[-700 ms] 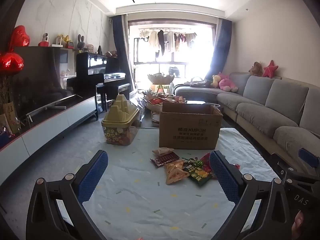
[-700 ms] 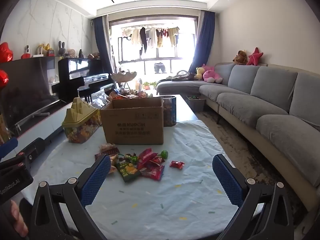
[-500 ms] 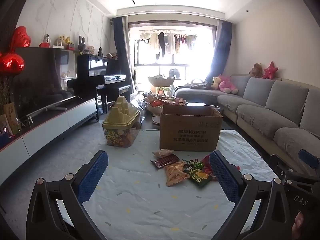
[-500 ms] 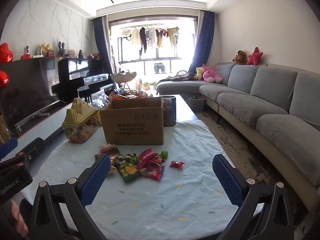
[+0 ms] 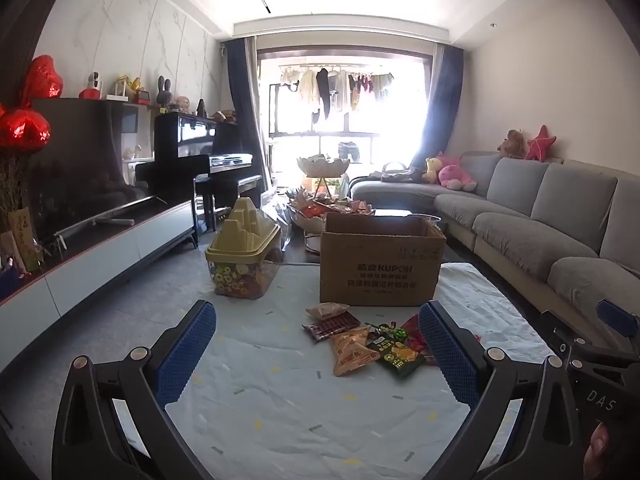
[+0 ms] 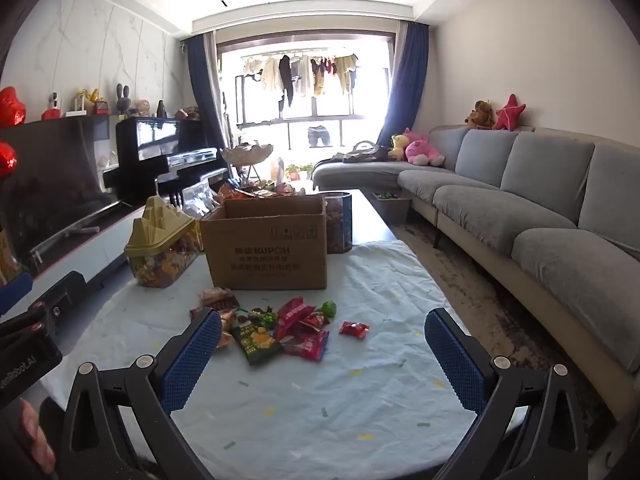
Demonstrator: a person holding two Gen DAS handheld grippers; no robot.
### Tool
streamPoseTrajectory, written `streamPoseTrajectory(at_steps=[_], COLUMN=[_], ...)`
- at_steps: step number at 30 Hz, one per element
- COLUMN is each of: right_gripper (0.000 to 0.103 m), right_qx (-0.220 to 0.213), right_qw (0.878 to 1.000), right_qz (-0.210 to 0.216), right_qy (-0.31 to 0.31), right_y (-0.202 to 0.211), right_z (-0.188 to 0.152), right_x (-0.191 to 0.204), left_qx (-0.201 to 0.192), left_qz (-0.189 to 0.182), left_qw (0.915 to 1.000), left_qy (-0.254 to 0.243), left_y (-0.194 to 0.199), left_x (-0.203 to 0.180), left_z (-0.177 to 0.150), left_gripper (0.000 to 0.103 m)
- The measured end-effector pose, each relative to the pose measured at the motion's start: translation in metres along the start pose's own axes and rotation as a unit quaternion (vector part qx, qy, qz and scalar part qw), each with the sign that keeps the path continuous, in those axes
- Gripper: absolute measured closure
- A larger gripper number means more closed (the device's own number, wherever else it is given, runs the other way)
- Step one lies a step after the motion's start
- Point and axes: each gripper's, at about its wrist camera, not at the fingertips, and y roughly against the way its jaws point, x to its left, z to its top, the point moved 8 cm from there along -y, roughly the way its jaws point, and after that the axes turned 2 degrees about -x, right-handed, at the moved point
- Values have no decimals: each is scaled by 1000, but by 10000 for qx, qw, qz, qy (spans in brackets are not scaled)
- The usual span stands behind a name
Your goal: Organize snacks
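Observation:
A pile of snack packets (image 5: pixel 372 340) lies on the white cloth-covered table (image 5: pixel 280 408), in front of an open cardboard box (image 5: pixel 380 264). In the right wrist view the pile (image 6: pixel 280 328) sits before the box (image 6: pixel 268 252), with a small red packet (image 6: pixel 354 329) apart to its right. My left gripper (image 5: pixel 316 356) is open and empty, above the table short of the pile. My right gripper (image 6: pixel 324 360) is open and empty, just short of the pile.
A clear tub with a yellow castle-shaped lid (image 5: pixel 242 256) stands left of the box. A dark-rimmed clear jar (image 6: pixel 339 222) stands behind the box's right side. A grey sofa (image 6: pixel 540 232) runs along the right. A TV cabinet (image 5: pixel 100 248) is on the left.
The left view has dropped and tilted slightly, so the box and snacks sit a little higher in the frame. The right gripper has barely moved. Both stay open.

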Motion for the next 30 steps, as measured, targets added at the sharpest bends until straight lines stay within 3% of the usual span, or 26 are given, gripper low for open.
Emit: streamPoseTrajectory(at_steps=[30], right_gripper=[0], right_qx=[9], right_qw=[10000], right_qz=[1], right_qy=[-6], right_y=[-1], right_z=[0], right_x=[-1], left_qx=[26], left_qz=[1], left_qw=[10000], left_qy=[29], left_y=[-2], left_x=[1], left_z=[-1], left_gripper=[0])
